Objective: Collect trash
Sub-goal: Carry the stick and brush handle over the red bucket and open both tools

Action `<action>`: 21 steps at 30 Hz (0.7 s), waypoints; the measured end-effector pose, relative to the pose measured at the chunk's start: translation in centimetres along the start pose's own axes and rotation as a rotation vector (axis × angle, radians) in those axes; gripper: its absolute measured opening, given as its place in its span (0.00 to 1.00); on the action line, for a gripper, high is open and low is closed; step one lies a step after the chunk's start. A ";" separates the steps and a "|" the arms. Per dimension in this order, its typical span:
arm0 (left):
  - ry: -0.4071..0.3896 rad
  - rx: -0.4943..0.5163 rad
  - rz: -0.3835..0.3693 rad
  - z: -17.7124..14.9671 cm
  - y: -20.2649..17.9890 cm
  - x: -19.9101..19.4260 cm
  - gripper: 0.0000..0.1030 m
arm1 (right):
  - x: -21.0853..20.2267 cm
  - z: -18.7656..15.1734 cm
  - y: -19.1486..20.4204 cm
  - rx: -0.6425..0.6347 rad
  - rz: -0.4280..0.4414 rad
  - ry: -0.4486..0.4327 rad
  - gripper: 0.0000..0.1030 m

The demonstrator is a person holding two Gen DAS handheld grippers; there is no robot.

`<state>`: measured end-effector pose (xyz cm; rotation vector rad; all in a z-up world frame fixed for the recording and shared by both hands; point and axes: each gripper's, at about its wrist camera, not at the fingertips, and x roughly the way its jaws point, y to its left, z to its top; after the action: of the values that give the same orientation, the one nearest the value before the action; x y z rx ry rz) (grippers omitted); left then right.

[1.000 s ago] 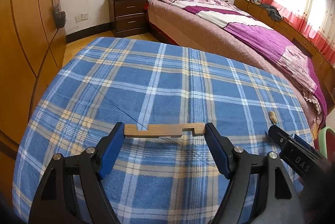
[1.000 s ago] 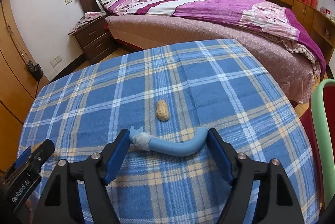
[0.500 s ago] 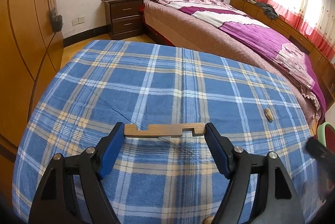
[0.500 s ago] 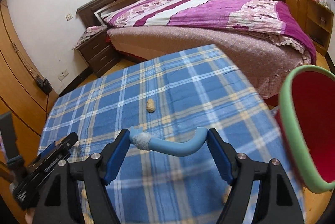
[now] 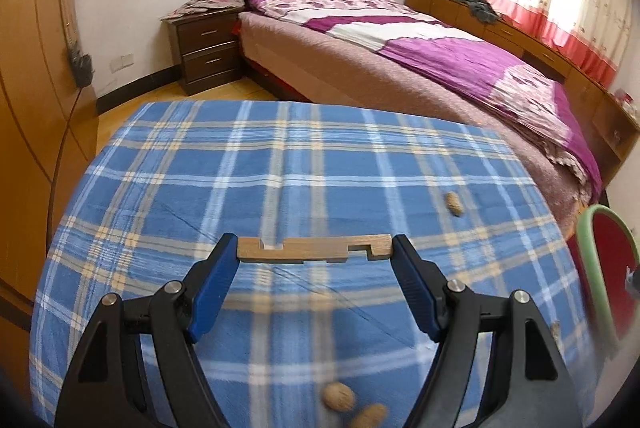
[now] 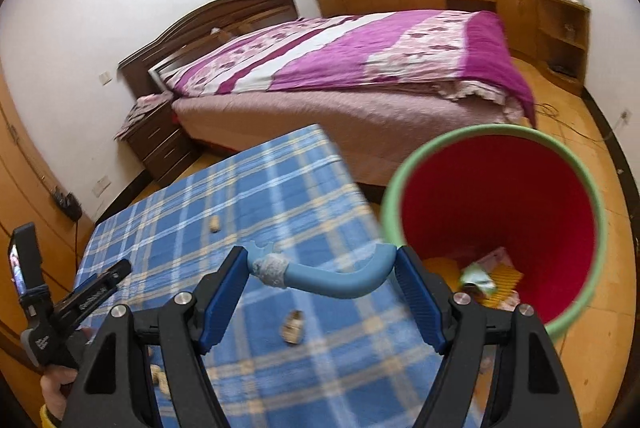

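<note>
While a notched wooden strip (image 5: 314,248) is clamped end to end between the blue pads of the left gripper (image 5: 314,252), a curved pale-blue plastic piece (image 6: 324,272) with a taped end is clamped the same way in the right gripper (image 6: 322,270). Both are held above a table covered by a blue plaid cloth (image 5: 240,179).

Loose peanuts are seen on the cloth. One peanut (image 5: 454,203) lies towards the far right edge in the left view, and two more (image 5: 352,404) lie at the near edge, below the left gripper. Another nut piece (image 6: 294,326) is seen in the right view, blurred, just below the blue piece.

Beside the table's right edge, on the wooden floor, a red bin with a green rim (image 6: 496,228) is seen, with wrappers and scraps (image 6: 486,278) at its bottom. The right gripper's right pad is seen just in front of the bin's near rim.

A bed with a purple floral quilt (image 6: 360,63) lies beyond the table.
</note>
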<state>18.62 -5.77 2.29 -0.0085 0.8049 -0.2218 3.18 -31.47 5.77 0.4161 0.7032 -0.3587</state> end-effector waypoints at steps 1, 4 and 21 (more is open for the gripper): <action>0.002 0.005 -0.011 -0.1 -0.5 -0.4 0.75 | -0.3 -0.1 -0.6 0.009 -0.008 -0.004 0.75; 0.003 0.022 -0.047 -0.3 -2.0 -1.6 0.75 | -1.2 -0.4 -3.1 0.046 -0.032 -0.012 0.75; 0.015 0.160 -0.229 -2.5 -12.4 -6.2 0.75 | -1.9 -1.0 -13.5 0.187 -0.137 -0.031 0.75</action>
<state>10.24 -16.42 6.08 0.0524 0.7988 -0.5026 -4.77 -42.24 3.03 0.5401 0.6718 -0.5619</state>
